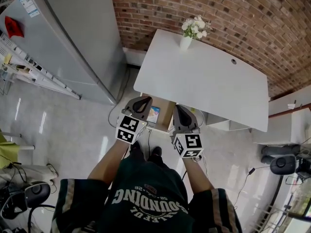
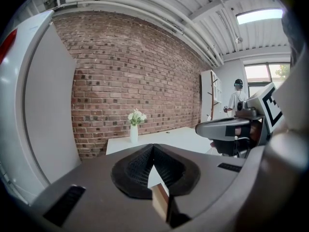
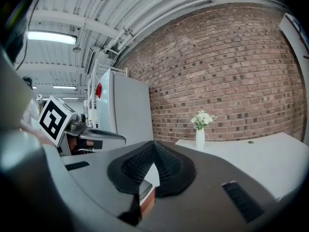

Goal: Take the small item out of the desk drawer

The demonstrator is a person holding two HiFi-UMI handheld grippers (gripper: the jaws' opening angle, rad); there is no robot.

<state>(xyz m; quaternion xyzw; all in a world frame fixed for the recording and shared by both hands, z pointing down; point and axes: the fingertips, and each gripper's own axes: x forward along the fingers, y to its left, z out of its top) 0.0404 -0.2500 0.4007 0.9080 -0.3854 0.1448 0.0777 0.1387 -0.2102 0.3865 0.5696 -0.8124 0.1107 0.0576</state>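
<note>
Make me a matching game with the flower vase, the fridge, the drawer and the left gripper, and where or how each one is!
1 flower vase
2 fridge
3 drawer
4 left gripper

A jaws shut
B pulled out from under the desk
C on the desk's far corner
D standing left of the desk

Pairs: 1-C, 2-D, 3-B, 4-A

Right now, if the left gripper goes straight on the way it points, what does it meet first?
Most likely the open wooden drawer, just under the white desk; depth is unclear.
</note>
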